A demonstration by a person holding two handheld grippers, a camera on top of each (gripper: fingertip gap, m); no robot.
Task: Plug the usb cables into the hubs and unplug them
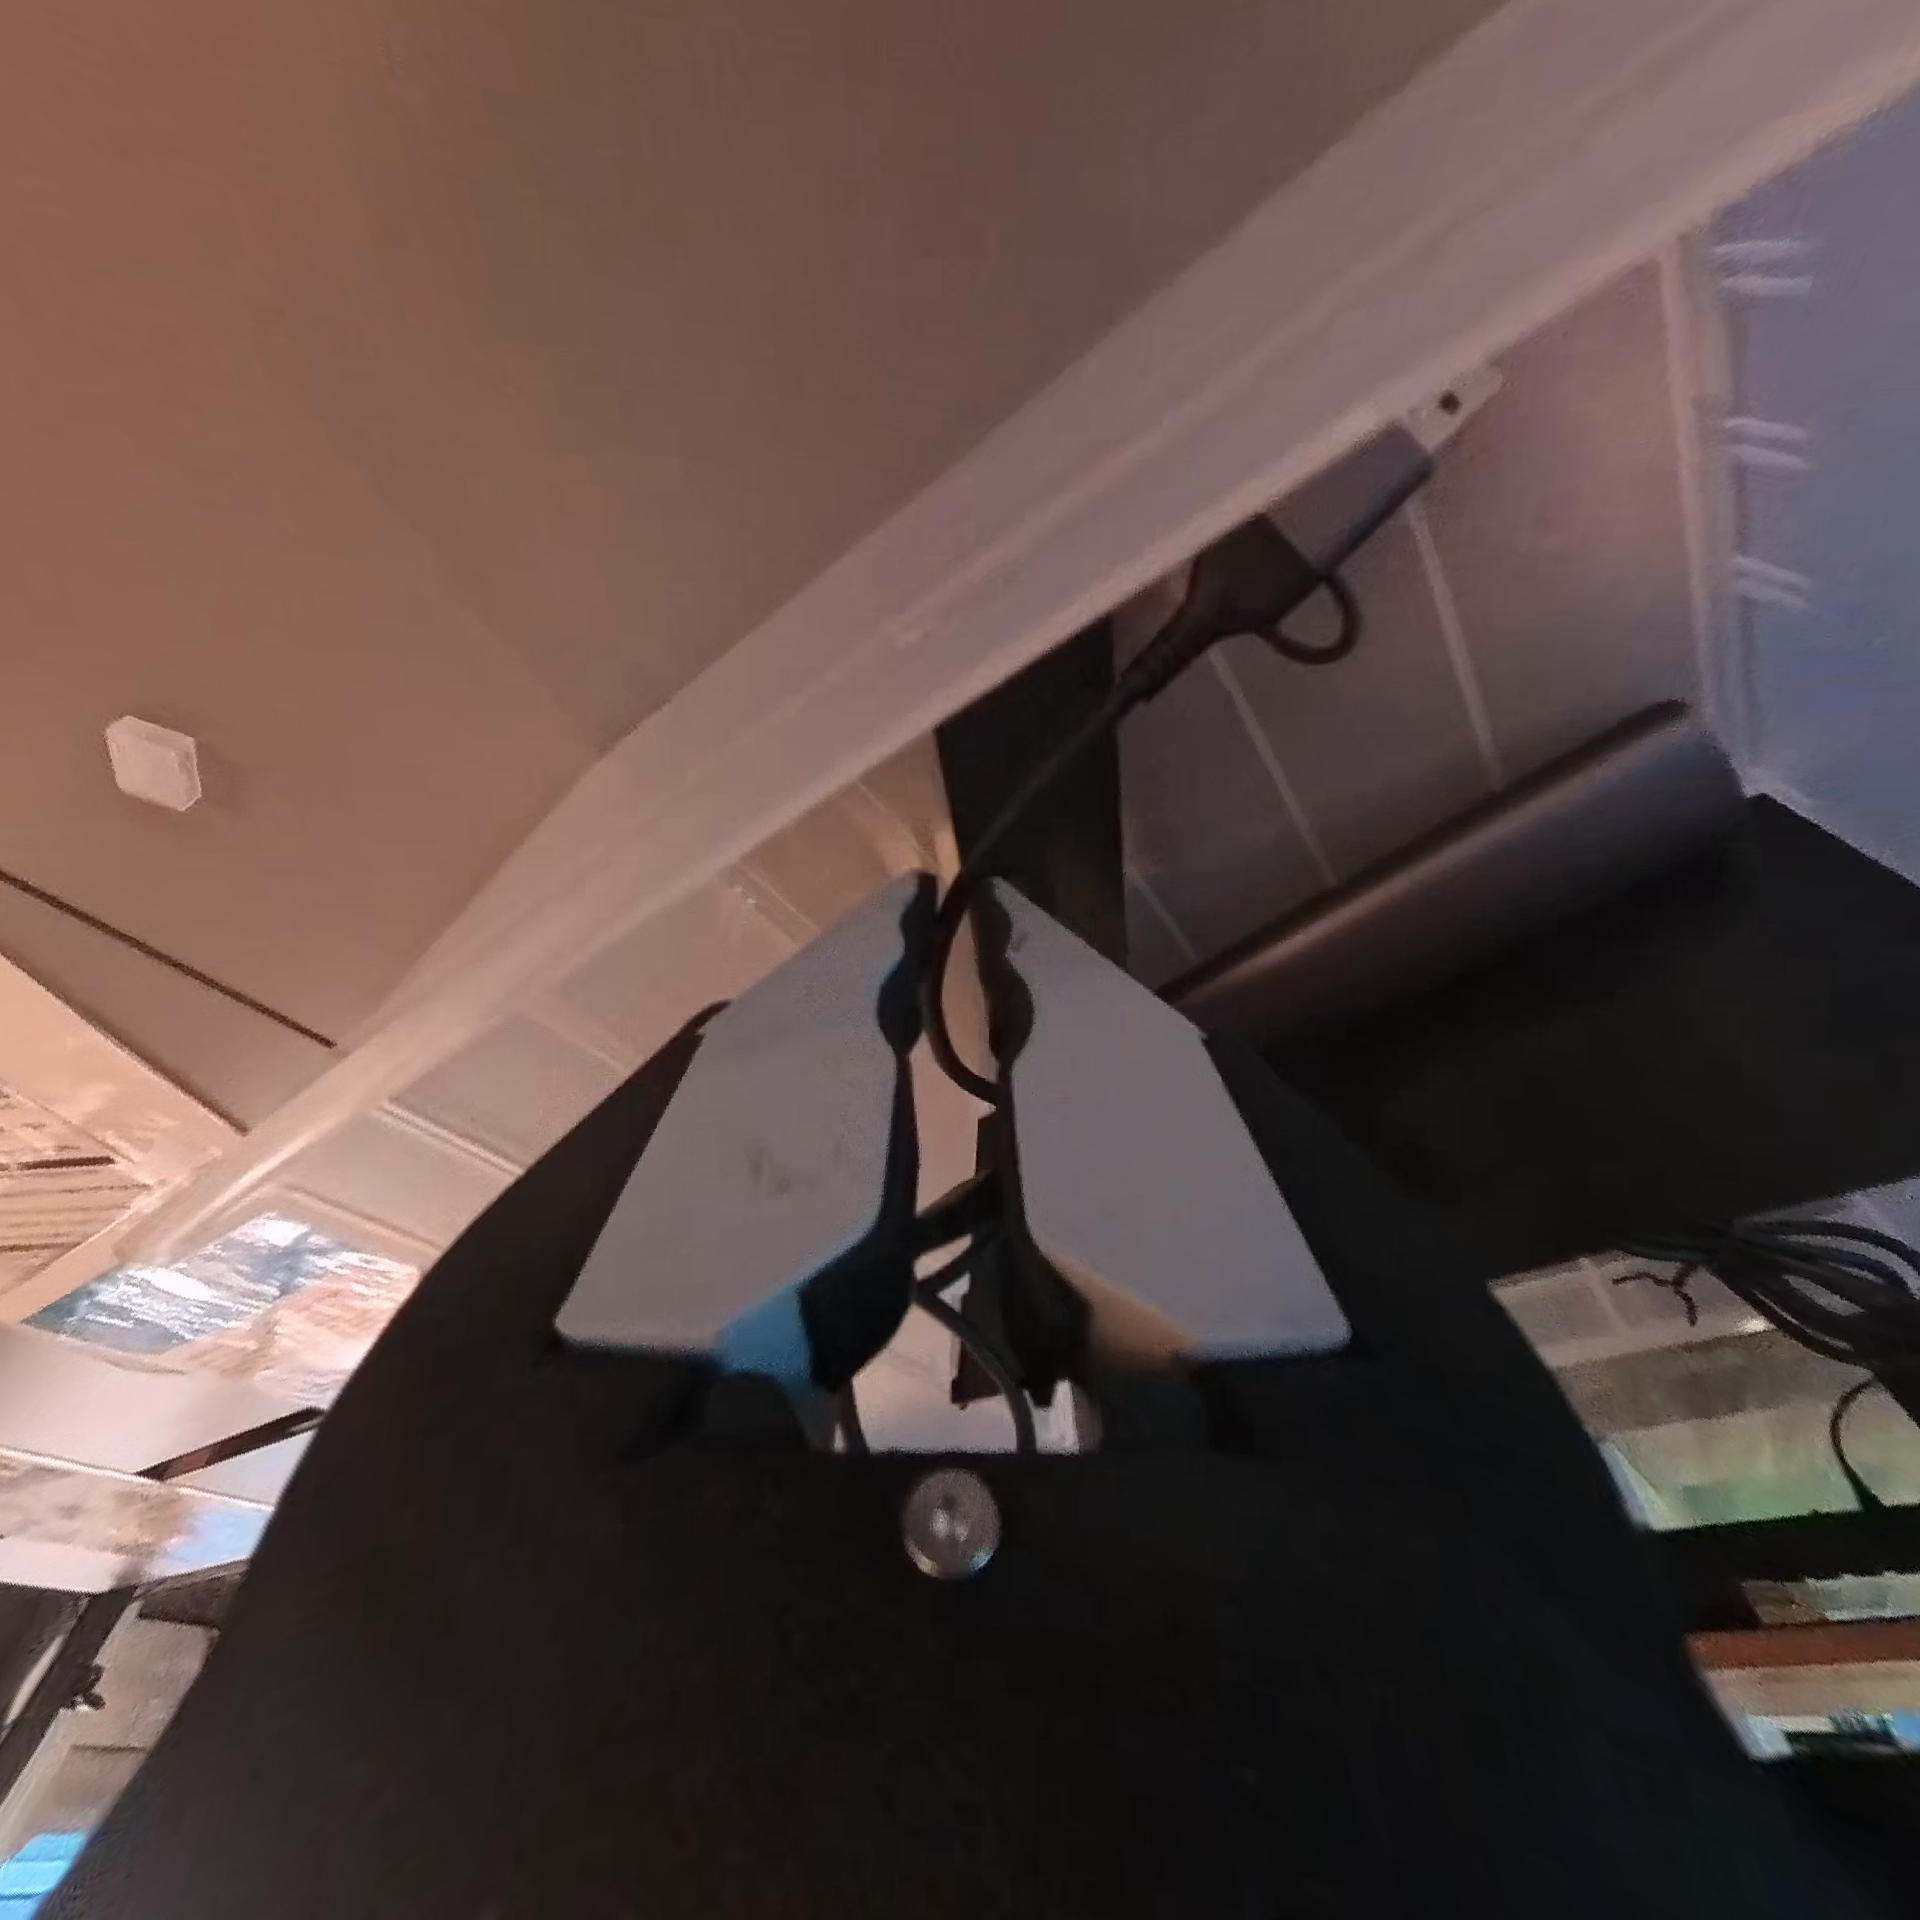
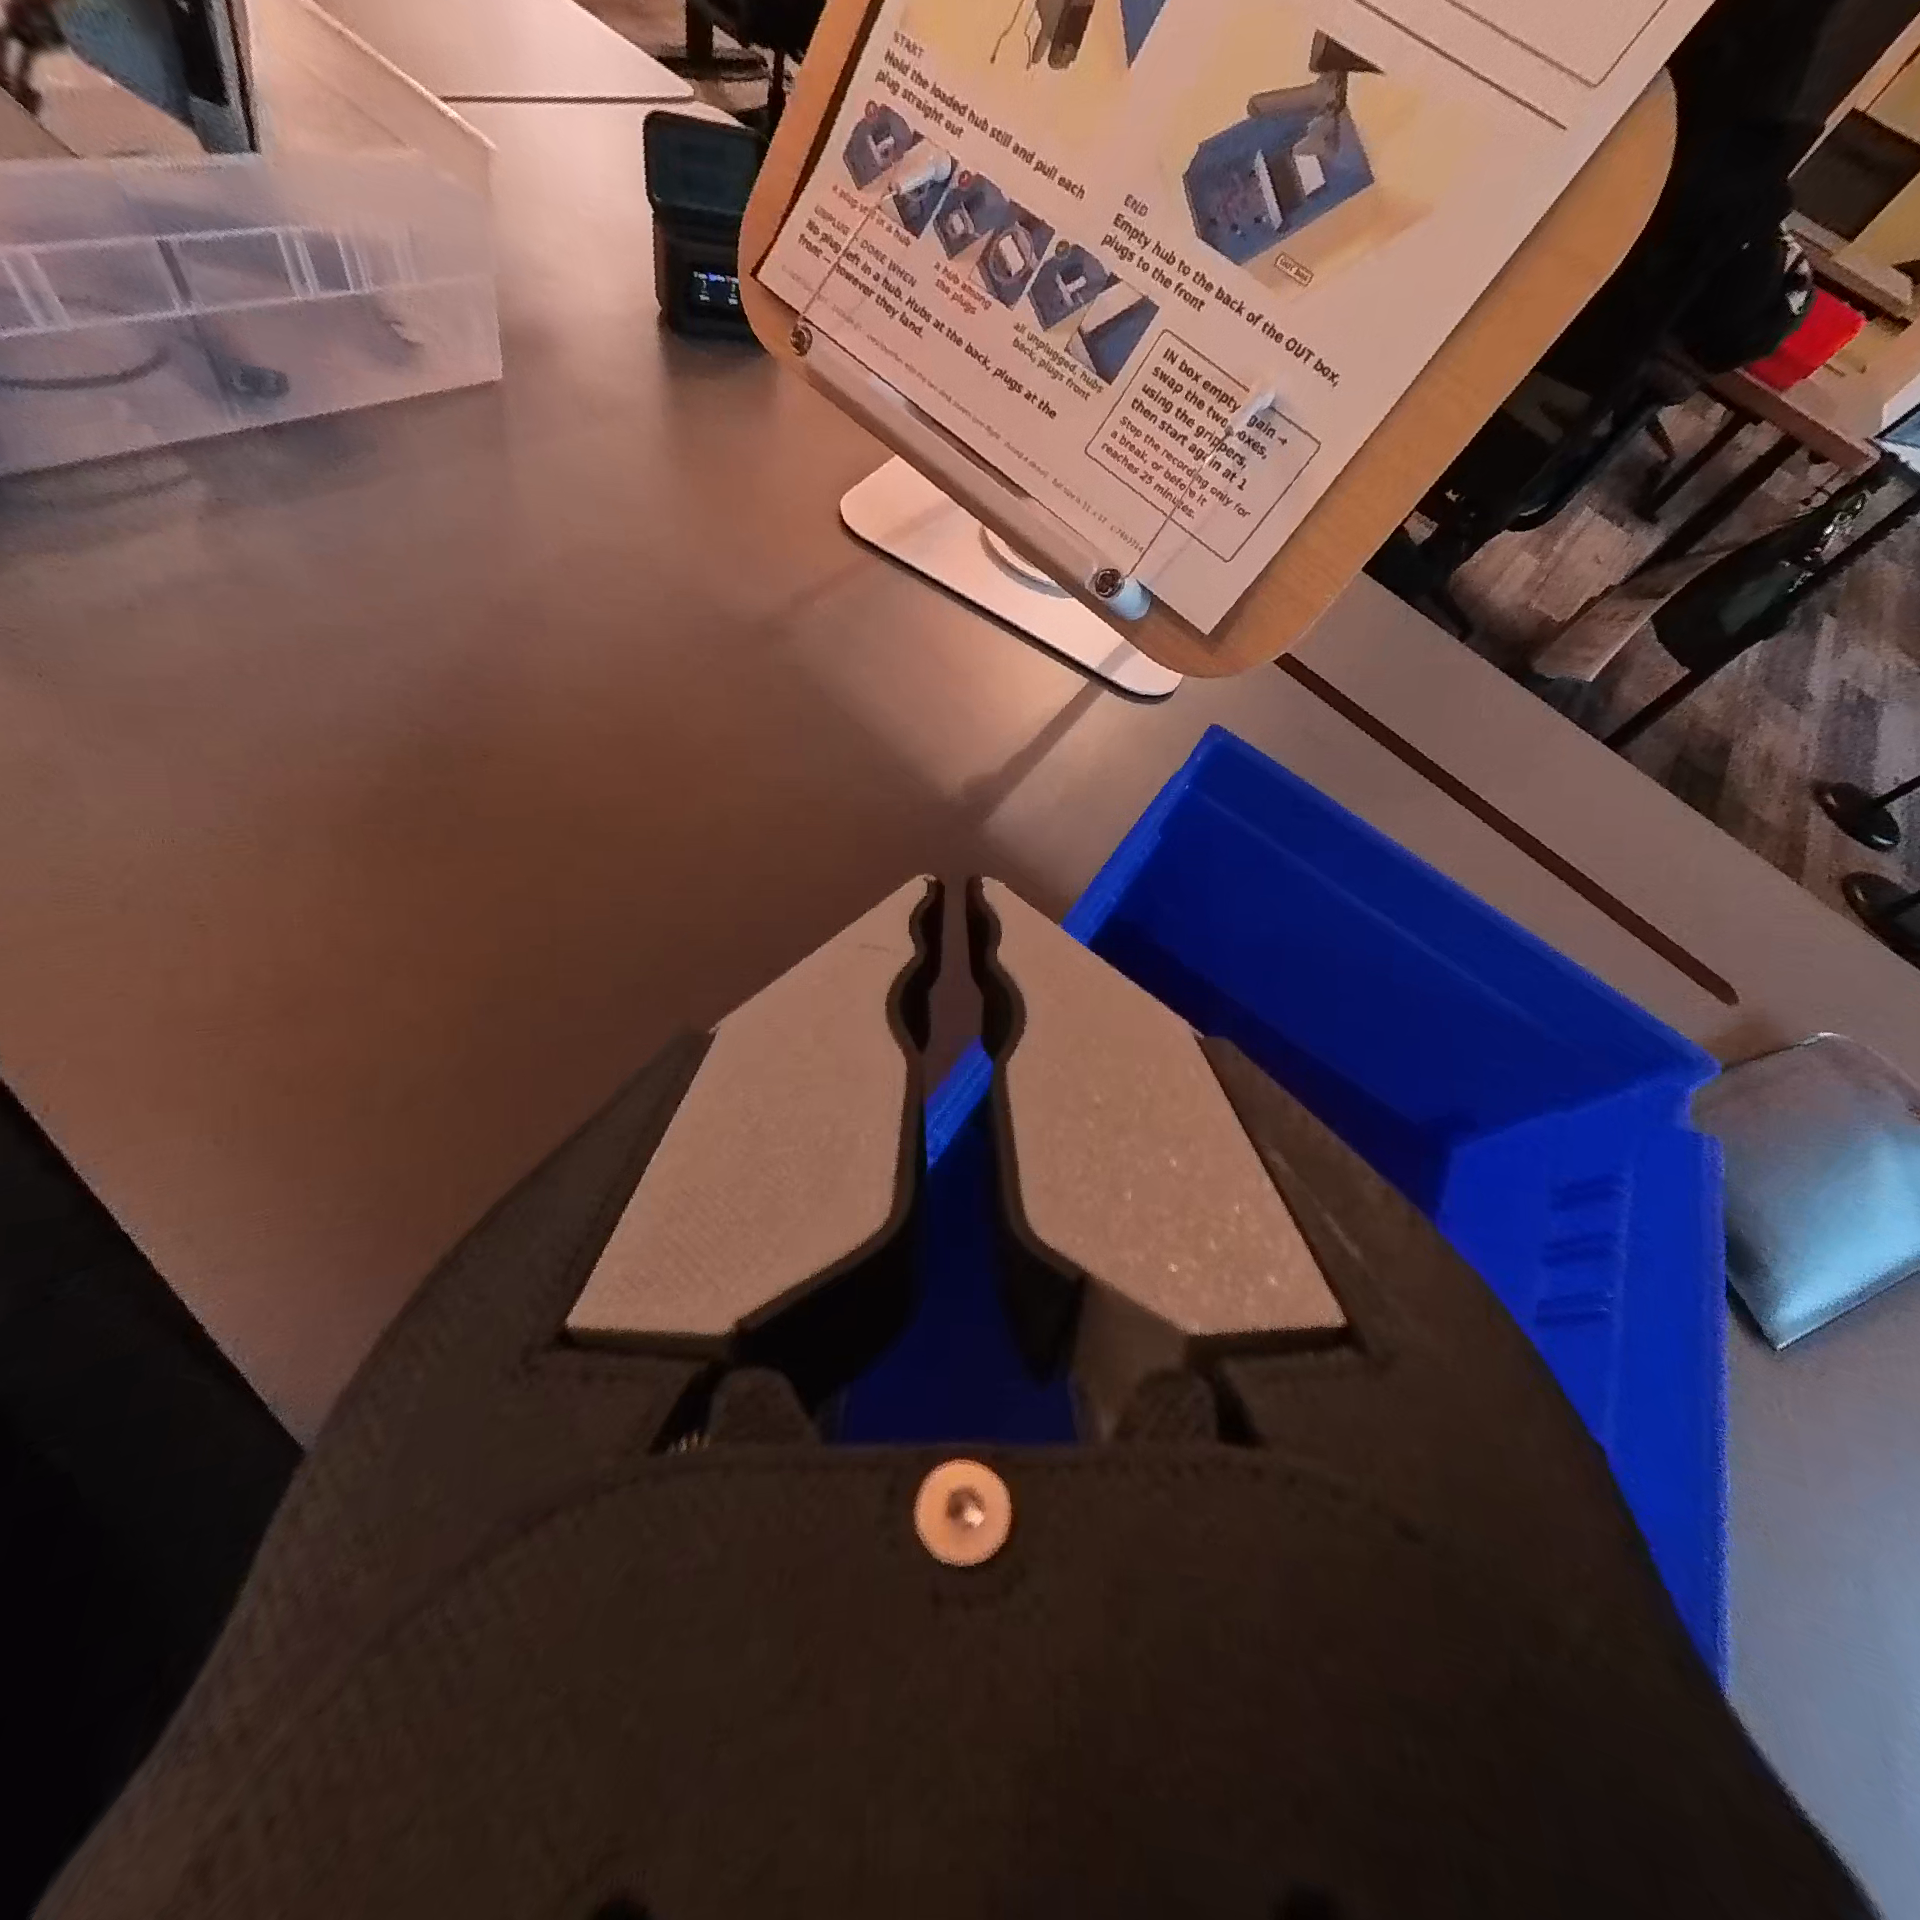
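In the left wrist view my left gripper [image 1: 956, 896] points steeply up towards the ceiling. It is shut on a thin black usb cable [image 1: 1023, 805] that runs between its fingertips. The cable rises to a black plug [image 1: 1226, 592] and a grey metal connector [image 1: 1371, 488] in the air at upper right. No hub shows in either view. In the right wrist view my right gripper [image 2: 954, 896] is shut and empty. It hovers over the left rim of a blue bin [image 2: 1403, 987] on the grey table [image 2: 520, 727].
A board with an instruction sheet [image 2: 1143, 260] stands on a white base behind the bin. A clear plastic box [image 2: 239, 291] sits far left, a small black device [image 2: 701, 229] beside it, a grey pouch [image 2: 1829, 1174] right of the bin. Loose black cables [image 1: 1787, 1278] hang at right. Left tips to right tips: about 60 centimeters.
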